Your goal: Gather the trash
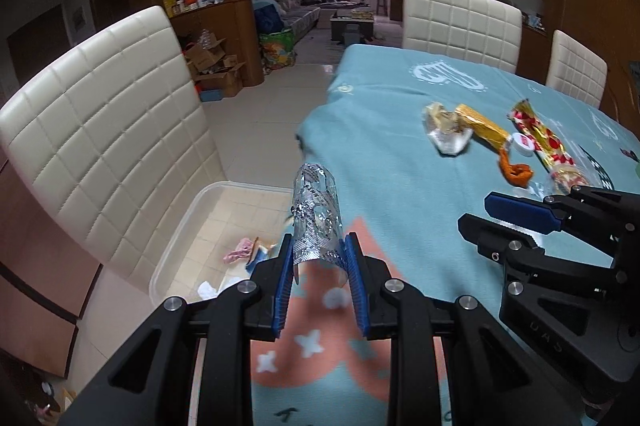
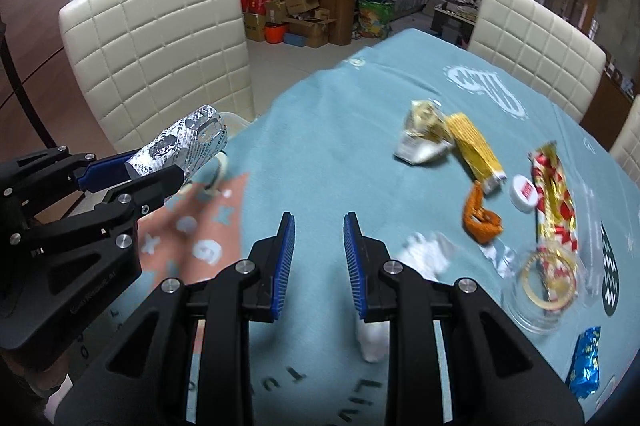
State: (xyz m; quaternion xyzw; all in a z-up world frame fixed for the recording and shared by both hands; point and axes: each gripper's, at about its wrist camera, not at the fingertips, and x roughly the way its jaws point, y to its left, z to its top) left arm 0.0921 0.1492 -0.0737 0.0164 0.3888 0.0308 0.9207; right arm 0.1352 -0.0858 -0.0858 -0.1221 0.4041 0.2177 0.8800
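Left gripper (image 1: 318,258): clamped on a silver blister pack (image 1: 316,222), which curls upward from between the blue pads in the lower middle of the left wrist view.
Right gripper (image 2: 319,246): nothing lies between its blue pads in the right wrist view; they stand at their narrowest and it carries nothing.
Step in hand: I judge it to be carrying the blister pack off the bench (image 1: 400,114) to the clear bin (image 1: 192,210), which sits on the floor at the lower left of the left wrist view, beside the white chair (image 1: 104,130).
Doing it well: keep the pads tight until the pack hangs fully over the bin's opening, past its near rim, then let go low so the light foil does not flutter aside.
Bin contents: pink and white scraps lie inside; blur keeps me from naming them.
Hand pose: both grippers slant downward over the bench edge, the left one nearer the bin, the right one at the right of the left wrist view.
Trash left: yellow wrapper (image 2: 476,150), red-and-gold wrapper (image 2: 554,202), white cap (image 2: 524,192), crumpled tissue (image 2: 428,250) on the bench.
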